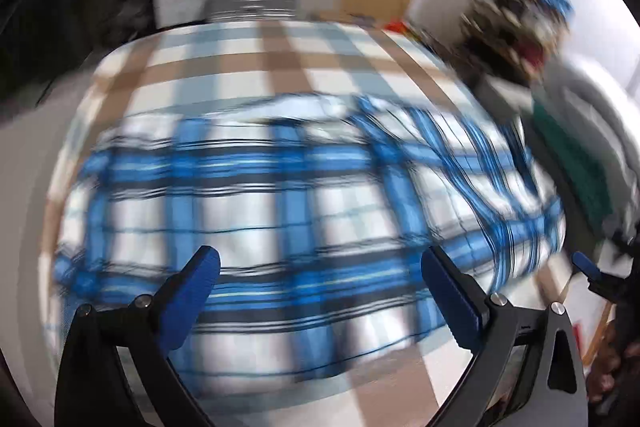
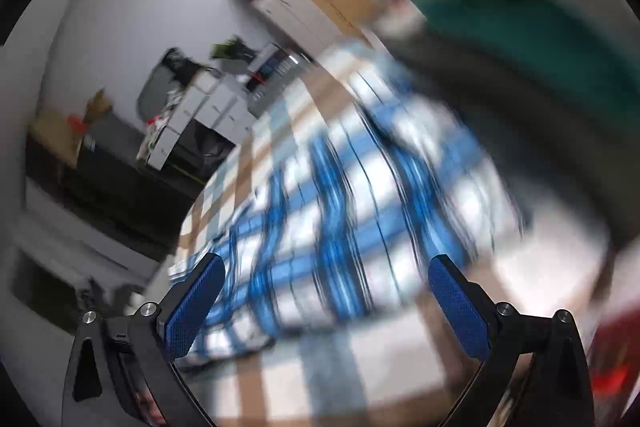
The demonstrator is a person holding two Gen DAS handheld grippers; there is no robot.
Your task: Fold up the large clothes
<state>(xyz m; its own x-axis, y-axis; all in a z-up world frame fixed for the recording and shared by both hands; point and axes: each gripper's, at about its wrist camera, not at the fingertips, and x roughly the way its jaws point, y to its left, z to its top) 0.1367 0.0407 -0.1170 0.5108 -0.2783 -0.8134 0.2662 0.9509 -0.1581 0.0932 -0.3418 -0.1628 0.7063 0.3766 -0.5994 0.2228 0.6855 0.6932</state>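
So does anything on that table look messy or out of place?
The blue-and-white plaid shirt lies on the checked tablecloth unevenly: its right side is bunched and rumpled rather than flat. Both pictures are motion-blurred, so finer detail is unclear. Both grippers are open and hold nothing.

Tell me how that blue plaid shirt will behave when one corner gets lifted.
The blue plaid shirt looks thin and creased where it bunches, so it will probably sag and drape rather than hold shape. It lies on a checked tablecloth, so it may drag that cloth along. It is probably light; both tongs hang open above it.
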